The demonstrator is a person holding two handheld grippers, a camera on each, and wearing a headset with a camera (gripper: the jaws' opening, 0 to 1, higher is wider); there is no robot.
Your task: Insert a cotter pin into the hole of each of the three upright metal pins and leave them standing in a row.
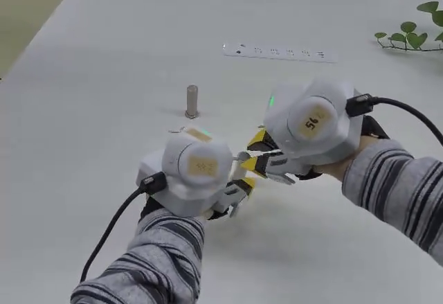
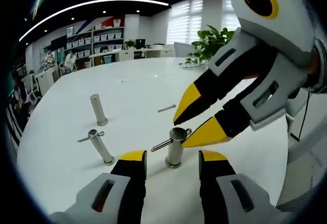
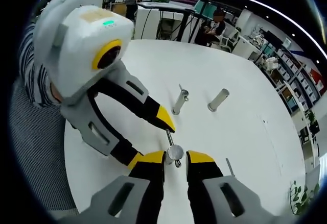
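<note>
An upright metal pin [image 2: 175, 150] stands between the spread jaws of my left gripper [image 2: 172, 157], which is open and does not touch it. A cotter pin [image 2: 159, 144] runs through its hole. My right gripper [image 2: 181, 131] comes in from the right, shut on the cotter pin's loop end; in its own view the right gripper [image 3: 175, 158] closes at the pin top [image 3: 175, 152]. Behind stand a second pin [image 2: 100, 146] with a cotter pin through it and a bare pin [image 2: 97, 109]. In the head view the bare pin [image 1: 192, 102] stands beyond both grippers.
A loose cotter pin [image 2: 167, 108] lies on the white table [image 1: 104, 75] past the grippers. A white power strip [image 1: 279, 52] lies at the far side, and a leafy plant [image 1: 415, 30] sits at the far right. Striped sleeves [image 1: 394, 179] reach in from below.
</note>
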